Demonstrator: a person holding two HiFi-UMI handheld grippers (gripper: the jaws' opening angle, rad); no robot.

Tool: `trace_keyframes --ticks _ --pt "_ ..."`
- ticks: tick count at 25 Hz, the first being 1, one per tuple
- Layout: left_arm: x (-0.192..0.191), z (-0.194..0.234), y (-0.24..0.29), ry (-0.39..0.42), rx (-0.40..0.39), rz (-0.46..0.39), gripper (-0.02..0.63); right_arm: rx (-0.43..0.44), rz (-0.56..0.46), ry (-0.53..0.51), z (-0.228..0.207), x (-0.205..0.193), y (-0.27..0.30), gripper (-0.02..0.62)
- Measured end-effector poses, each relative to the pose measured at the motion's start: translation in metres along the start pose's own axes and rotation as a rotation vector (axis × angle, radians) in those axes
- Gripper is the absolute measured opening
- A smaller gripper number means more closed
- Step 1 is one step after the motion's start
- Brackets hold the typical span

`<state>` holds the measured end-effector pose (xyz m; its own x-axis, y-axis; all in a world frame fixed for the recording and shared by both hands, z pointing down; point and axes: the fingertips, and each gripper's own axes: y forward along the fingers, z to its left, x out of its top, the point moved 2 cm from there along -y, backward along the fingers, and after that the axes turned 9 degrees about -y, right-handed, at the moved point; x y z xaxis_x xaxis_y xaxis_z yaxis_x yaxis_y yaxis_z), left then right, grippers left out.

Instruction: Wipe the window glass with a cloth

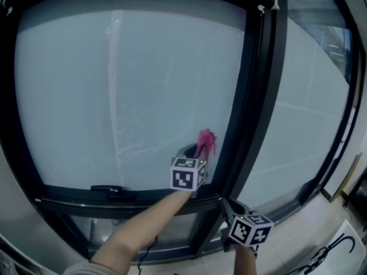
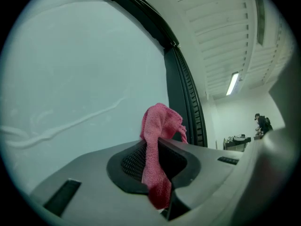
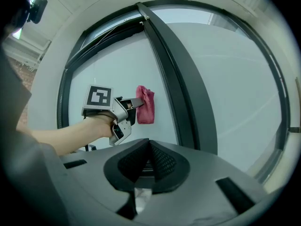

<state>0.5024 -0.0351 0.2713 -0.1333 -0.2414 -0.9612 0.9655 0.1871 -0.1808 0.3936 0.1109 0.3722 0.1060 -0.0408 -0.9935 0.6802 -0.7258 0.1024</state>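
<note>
1. Cloth (image 1: 206,141), pink, count one: pinched between the fingers of the left gripper (image 2: 155,161), with the bunched end standing above the tips. Raised low on the window glass (image 1: 114,79), just beside the dark frame post (image 1: 252,96); contact with the pane not certain. Probably placed for wiping the pane's right edge.
2. Right gripper (image 3: 149,161), count one: fingers pressed together on nothing. Kept low by the sill, apart from the cloth, seemingly idle.
3. Panes, count two, divided by the post; pale streaks on the left one.

My left gripper (image 1: 196,155): grey shell, black meshed pads (image 2: 133,161).
Its cube (image 1: 187,174): white, black squares, at 6 o'clock.
My right gripper (image 1: 228,206): alike.
</note>
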Motion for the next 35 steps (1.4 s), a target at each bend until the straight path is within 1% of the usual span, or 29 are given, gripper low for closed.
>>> trace_keyframes --ticks 6,12,16,23,30,35 --pt "0.01 0.034 -0.028 0.028 0.087 -0.019 0.057 0.082 0.012 -0.007 0.024 -0.003 0.02 -0.011" --pt "0.029 0.062 -0.062 0.056 0.142 -0.049 0.057 0.178 0.026 -0.022 0.061 -0.006 0.046 -0.011" --pt "0.042 0.092 -0.092 0.067 0.202 -0.067 0.057 0.242 0.033 -0.034 0.089 -0.009 0.064 -0.011" --pt "0.059 0.136 -0.141 0.081 0.274 -0.081 0.057 0.312 0.035 -0.08 0.139 -0.009 0.087 -0.011" --pt "0.078 0.174 -0.188 0.091 0.331 -0.086 0.057 0.355 0.037 -0.116 0.191 -0.008 0.105 -0.011" --pt "0.089 0.198 -0.219 0.101 0.349 -0.085 0.057 0.397 0.041 -0.116 0.228 -0.01 0.116 -0.011"
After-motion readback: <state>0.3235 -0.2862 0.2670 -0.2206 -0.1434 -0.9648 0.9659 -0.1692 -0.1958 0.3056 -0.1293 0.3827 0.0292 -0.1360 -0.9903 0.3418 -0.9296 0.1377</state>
